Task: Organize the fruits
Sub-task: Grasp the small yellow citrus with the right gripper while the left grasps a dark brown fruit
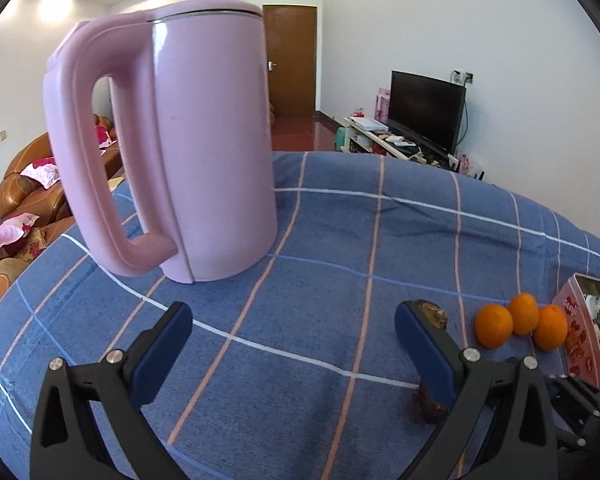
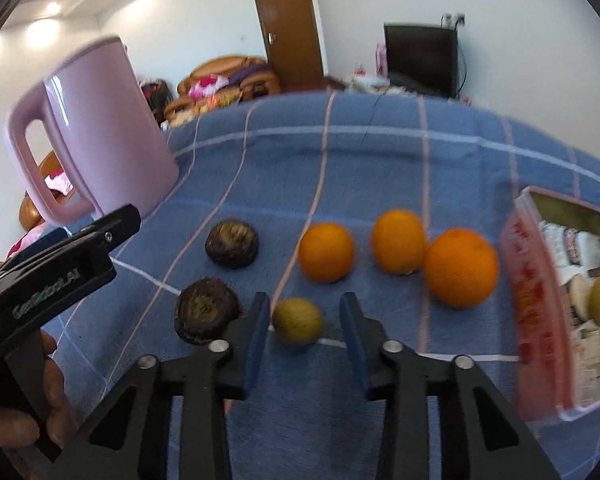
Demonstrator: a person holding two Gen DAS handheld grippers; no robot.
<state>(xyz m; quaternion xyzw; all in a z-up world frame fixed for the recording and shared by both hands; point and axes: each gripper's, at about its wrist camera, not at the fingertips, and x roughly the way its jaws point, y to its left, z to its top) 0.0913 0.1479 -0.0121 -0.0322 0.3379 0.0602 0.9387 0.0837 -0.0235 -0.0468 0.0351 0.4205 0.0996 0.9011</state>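
A small green-brown fruit point(image 2: 298, 320) lies on the blue checked cloth point(image 2: 380, 160) between the fingers of my right gripper point(image 2: 305, 300). The left pad is close to it and a gap shows on the right, so the gripper is open. Two dark wrinkled fruits point(image 2: 232, 244) point(image 2: 206, 316) lie to its left. Three oranges point(image 2: 326, 252) point(image 2: 398, 242) point(image 2: 460, 268) sit in a row behind. My left gripper point(image 1: 292, 312) is wide open over bare cloth, with a dark fruit point(image 1: 434, 314) just behind its right finger. The oranges point(image 1: 494, 326) lie to its right.
A tall pink kettle point(image 1: 204, 140) stands on the cloth at the back left, close ahead of the left gripper. An open pink box point(image 2: 532, 300) holding several fruits sits at the right edge. A hand point(image 2: 40, 400) holds the left gripper's handle.
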